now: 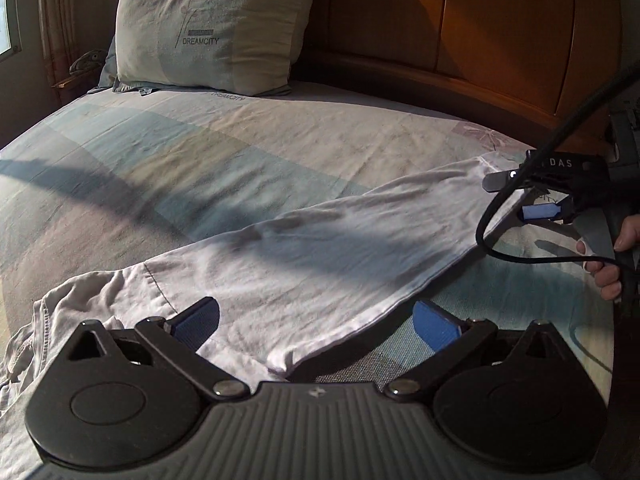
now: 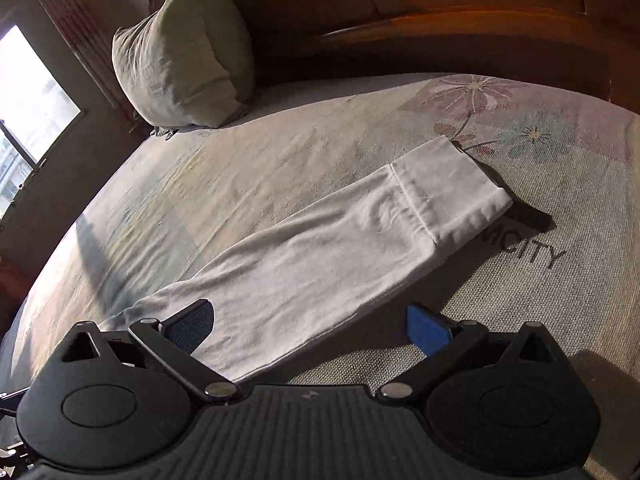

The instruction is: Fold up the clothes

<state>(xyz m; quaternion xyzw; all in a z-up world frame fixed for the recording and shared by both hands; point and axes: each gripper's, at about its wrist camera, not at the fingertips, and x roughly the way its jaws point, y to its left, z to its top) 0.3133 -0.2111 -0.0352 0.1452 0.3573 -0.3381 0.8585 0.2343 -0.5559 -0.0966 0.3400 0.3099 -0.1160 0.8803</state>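
A white long-sleeved garment [image 1: 304,256] lies on the bed sheet [image 1: 200,152], its body bunched at the lower left. One sleeve [image 2: 320,264] stretches flat toward the upper right and ends in a hemmed cuff [image 2: 452,188]. My left gripper [image 1: 316,324] is open, low over the sleeve near the shoulder, with the cloth's lower edge between the blue pads [image 1: 198,320]. My right gripper [image 2: 310,328] is open too, just above the sleeve's middle. In the left wrist view the right gripper [image 1: 516,196] hovers by the cuff end, held by a hand [image 1: 612,264].
A pale green pillow [image 1: 208,28] leans on the wooden headboard [image 1: 440,20] at the far side of the bed. A black cable [image 1: 500,216] loops from the right gripper over the sheet. A bright window [image 2: 28,100] with a curtain is at the left.
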